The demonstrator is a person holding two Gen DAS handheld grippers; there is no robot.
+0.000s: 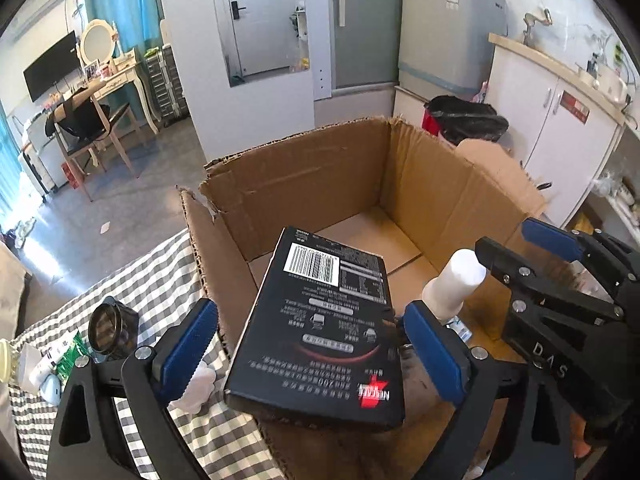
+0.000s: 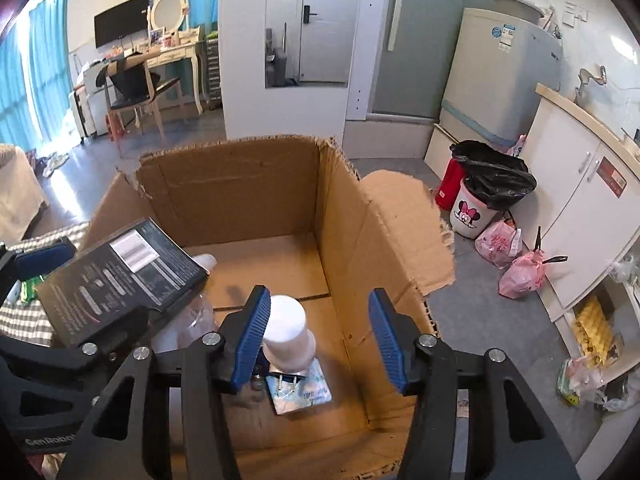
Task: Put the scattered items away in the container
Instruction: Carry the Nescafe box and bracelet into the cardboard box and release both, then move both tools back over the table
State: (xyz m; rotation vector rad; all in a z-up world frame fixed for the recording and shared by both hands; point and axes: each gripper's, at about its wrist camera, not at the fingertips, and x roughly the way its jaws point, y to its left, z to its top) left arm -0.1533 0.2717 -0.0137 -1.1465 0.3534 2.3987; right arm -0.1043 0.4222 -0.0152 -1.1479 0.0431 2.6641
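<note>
Cardboard box [image 1: 304,176], the container for this tidy-up, fills the centre of the left wrist view with its open top facing the camera. Between the blue pads of the left hand-held gripper [image 1: 310,344] lies a black carton [image 1: 320,332], barcode end pointing toward 12 o'clock and tilted over the box's near wall. The jaws stand wide apart with a gap showing on each side, so the carton looks released to slide in rather than gripped. At 3 o'clock the right hand-held gripper [image 1: 504,236] reaches in beside a white bottle [image 1: 456,280]. At 8 o'clock more clutter waits on the checked cloth [image 1: 160,276], including a dark jar [image 1: 110,330].

In the right wrist view the box [image 2: 248,192] again sits dead ahead. The right hand-held gripper [image 2: 318,332] hangs over its floor, jaws parted; the white bottle [image 2: 288,334] stands touching the left pad only, clear of the right, so it seems set down upright inside. The black carton [image 2: 120,276] leans in from 9 o'clock, over the box's left wall.
</note>
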